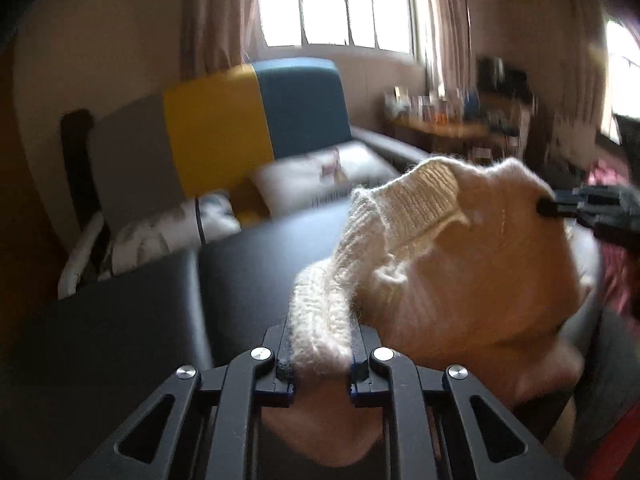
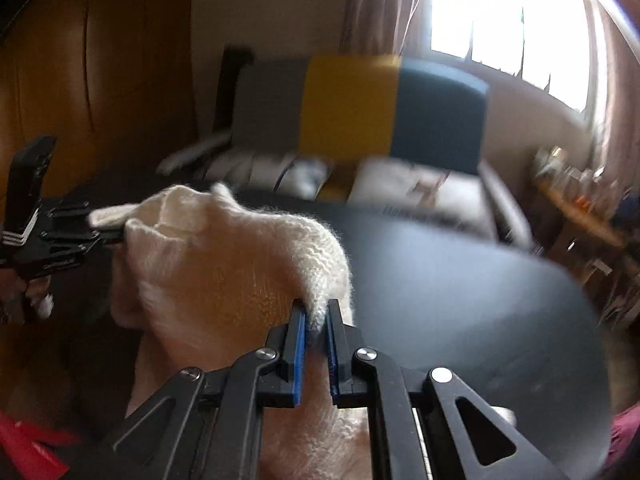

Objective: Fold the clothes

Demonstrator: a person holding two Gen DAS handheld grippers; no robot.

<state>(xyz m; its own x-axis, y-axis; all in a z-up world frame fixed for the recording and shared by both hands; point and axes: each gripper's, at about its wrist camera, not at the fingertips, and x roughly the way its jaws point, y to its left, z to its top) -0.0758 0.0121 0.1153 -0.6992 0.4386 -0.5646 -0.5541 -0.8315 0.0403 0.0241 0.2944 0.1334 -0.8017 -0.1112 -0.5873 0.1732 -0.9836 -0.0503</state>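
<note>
Now | left gripper (image 1: 320, 336) jaws clamp cream sweater (image 1: 460, 248) | right gripper (image 2: 318, 316) jaws clamp it too | above dark table (image 1: 240, 272)

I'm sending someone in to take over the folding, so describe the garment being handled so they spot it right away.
Start at the dark padded table in front of the grey, yellow and blue headboard. Just above it hangs a cream knitted sweater, pinched at two spots by black tongs. It is the only fuzzy, ribbed knit there, paler than everything around it.

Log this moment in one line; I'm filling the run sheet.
left tongs: shut on fuzzy cream knit sweater | right tongs: shut on sweater | black table: beneath
</note>
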